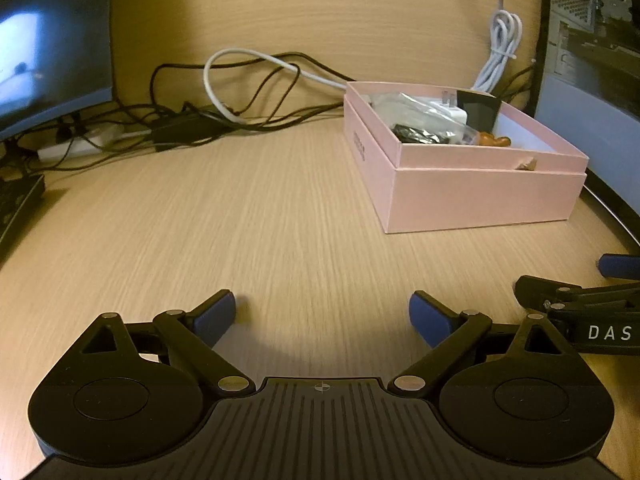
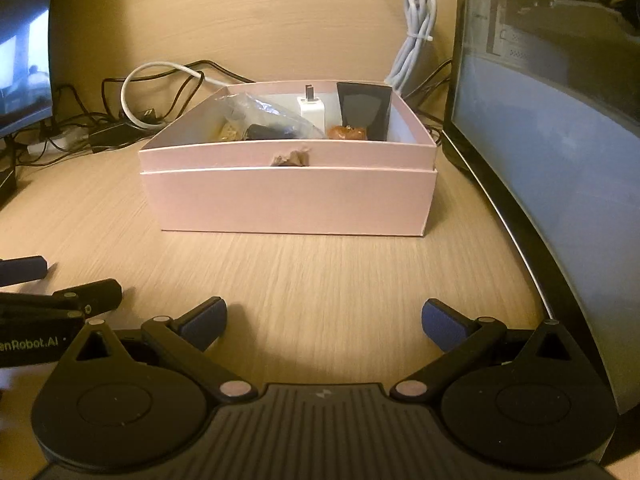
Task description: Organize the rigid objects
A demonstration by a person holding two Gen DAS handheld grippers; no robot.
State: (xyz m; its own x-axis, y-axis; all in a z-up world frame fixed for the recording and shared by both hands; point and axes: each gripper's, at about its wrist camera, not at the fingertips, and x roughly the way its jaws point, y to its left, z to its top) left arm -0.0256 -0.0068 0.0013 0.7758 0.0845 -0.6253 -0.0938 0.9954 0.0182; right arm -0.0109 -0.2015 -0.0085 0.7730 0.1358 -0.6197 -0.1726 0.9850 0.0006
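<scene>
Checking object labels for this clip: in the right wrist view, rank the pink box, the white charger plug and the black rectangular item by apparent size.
1. pink box, by far the largest.
2. black rectangular item.
3. white charger plug, smallest, partly hidden by the box wall.

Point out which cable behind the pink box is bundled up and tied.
The white cable hanging against the back panel right of the box, coiled and cinched by a tie; the black cables and the other white cable sprawl loose.
</scene>
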